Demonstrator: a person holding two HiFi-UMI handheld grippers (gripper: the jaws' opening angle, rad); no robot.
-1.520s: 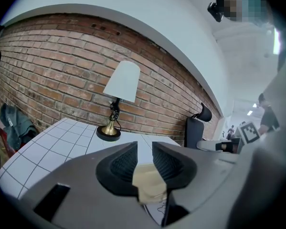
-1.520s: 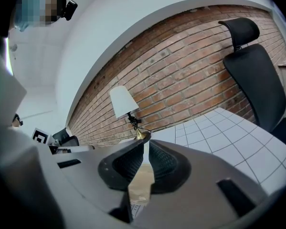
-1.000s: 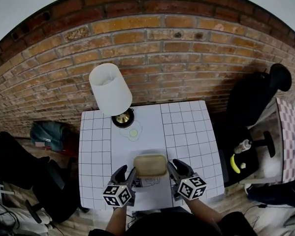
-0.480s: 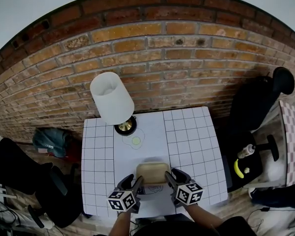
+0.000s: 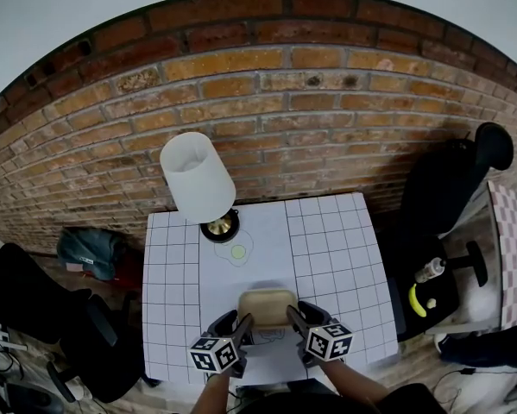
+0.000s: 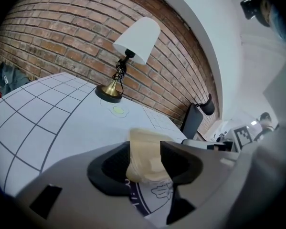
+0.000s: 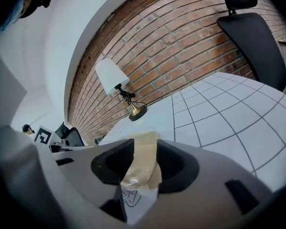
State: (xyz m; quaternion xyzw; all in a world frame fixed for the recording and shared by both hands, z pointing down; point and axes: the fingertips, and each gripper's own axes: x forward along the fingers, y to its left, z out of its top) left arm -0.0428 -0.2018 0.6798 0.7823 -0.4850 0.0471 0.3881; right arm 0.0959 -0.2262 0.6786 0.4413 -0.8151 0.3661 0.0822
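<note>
left tongs, right tongs: two. one tan tray. one lamp. one table. one chair.

Mostly hidden beneath the tray, printed sheet, its drawing blurred

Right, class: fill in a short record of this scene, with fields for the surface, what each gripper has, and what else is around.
Surface: white gridded table
Left gripper: shut on the left edge of the tan tray
Right gripper: shut on the right edge of the same tray
Under the tray: printed sheet
Beyond the tray: small yellow disc, then lamp with a white shade
Backdrop: brick wall
Right of table: black chair
</note>
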